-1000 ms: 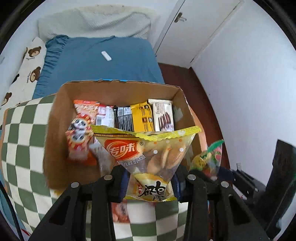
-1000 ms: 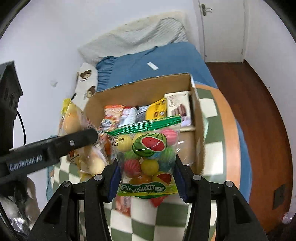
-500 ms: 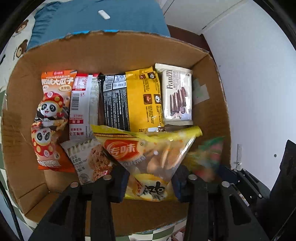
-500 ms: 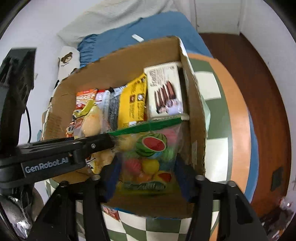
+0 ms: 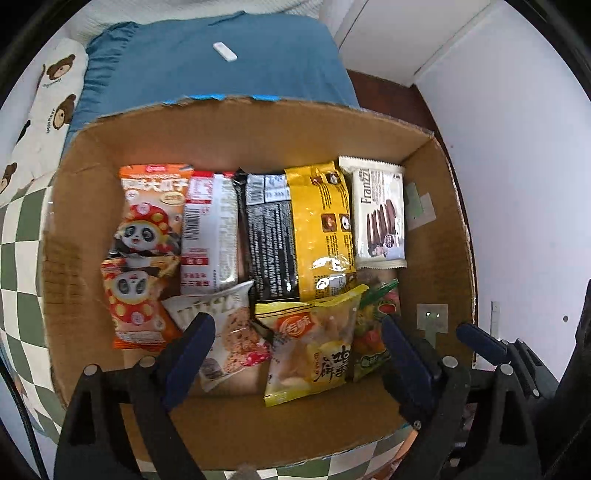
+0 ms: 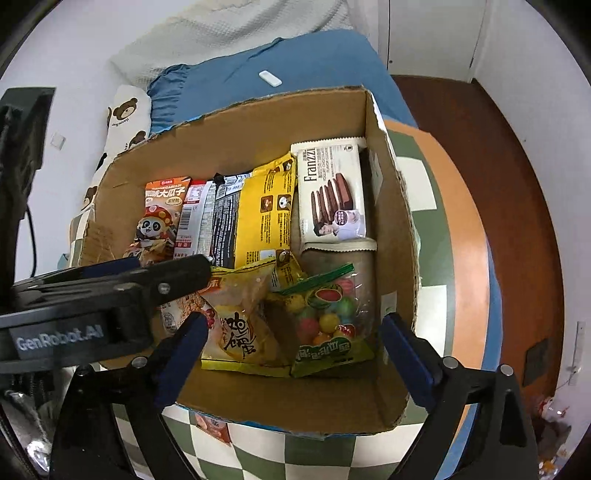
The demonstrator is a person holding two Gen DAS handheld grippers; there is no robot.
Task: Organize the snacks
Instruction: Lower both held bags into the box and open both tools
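Cardboard box [image 5: 258,424] now holds my yellow biscuit bag [image 5: 314,350] and fruit-candy bag [image 6: 328,321], lying free below both just-opened grippers, left gripper [image 5: 295,354] and right gripper [image 6: 291,354], jaws spread wide to release.

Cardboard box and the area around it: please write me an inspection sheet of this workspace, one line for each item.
Surface: green and white checkered cloth under the cardboard box.
Job's things: yellow chip bag and fruit candy bag lie side by side on the box floor; behind them a row of packets, ending with the Franzzi wafer pack.
Clutter: one more packet on the cloth outside the box.
Grippers: left gripper and right gripper open, jaws just opened, pads off the bags.
Cables: black cable by the wall.
Surroundings: blue bed, bear-print pillow, white door, wooden floor.
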